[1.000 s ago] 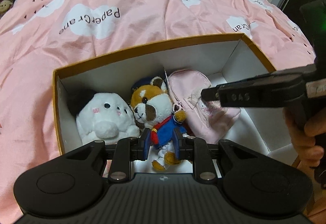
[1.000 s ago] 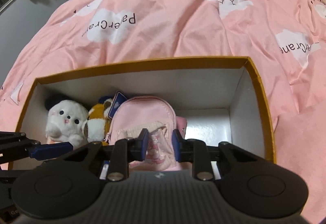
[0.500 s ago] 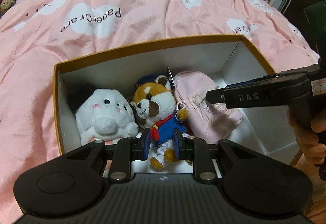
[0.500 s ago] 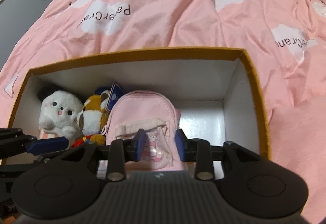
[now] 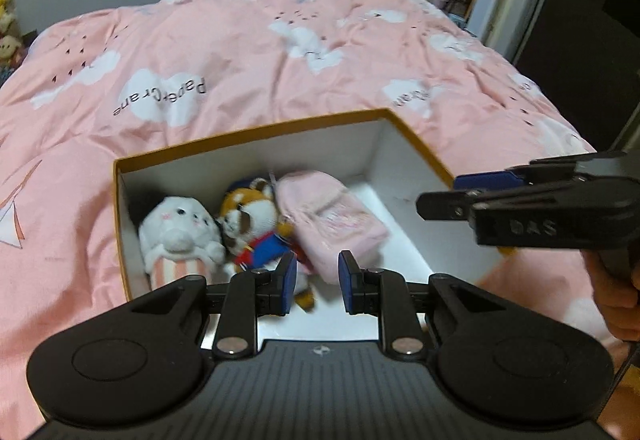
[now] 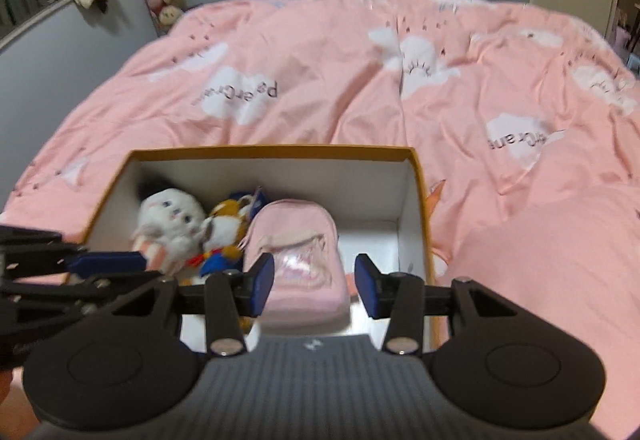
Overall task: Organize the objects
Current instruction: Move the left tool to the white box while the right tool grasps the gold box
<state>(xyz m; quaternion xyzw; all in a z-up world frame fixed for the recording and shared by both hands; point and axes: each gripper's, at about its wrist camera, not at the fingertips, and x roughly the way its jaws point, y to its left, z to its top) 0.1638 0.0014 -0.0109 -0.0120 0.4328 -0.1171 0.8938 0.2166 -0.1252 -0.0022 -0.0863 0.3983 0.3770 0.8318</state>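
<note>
Both of your grippers have pulled back and up from the box since a second ago, so more of the bed and the room now shows. Your right gripper [image 6: 315, 284] had its pads close around the front pocket of the pink backpack [image 6: 298, 260]; now its jaws are opening, parted wide with nothing pressed between them, and the backpack lies in the box below them. Your left gripper [image 5: 313, 284] holds its jaws at a narrow gap, and they grip nothing; the toys sit beyond them.

The box [image 5: 256, 131], white inside with an orange rim, rests on the bed's pink cloud-print duvet [image 5: 240, 51]. Along its left side you have a white plush [image 5: 178, 226] against the wall, then the orange-and-white fox plush [image 5: 252, 217] in a blue and red outfit just beside it, touching it. The pink backpack lies next, against the fox; the blur makes it hard to say whether its keyring charm touches the toy. To the right of the backpack the box floor is bare white.

In the left wrist view your right gripper crosses the right edge, with your hand [image 5: 612, 288] around its handle.
</note>
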